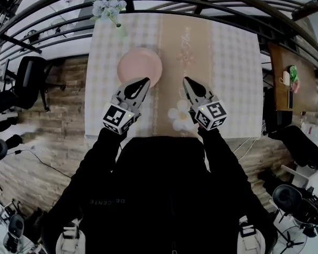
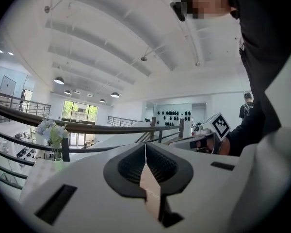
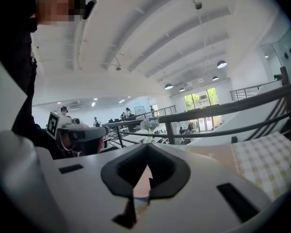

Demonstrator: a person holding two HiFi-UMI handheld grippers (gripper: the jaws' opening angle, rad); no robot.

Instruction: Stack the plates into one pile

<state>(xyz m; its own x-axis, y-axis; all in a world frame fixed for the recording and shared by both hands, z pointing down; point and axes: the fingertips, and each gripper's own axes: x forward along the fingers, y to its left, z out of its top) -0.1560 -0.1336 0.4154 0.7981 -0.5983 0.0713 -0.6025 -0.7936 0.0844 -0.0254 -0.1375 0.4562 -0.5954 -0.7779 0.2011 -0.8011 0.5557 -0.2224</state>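
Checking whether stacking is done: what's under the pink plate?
The round pink plate rests on the checked tablecloth, at the tan runner's edge. Any plates beneath it are hidden from above.

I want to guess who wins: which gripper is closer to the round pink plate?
Left. The left gripper shows at the near edge of the round pink plate; the right gripper is apart, to its right.

pink plates (image 1: 140, 66), one pile, on table
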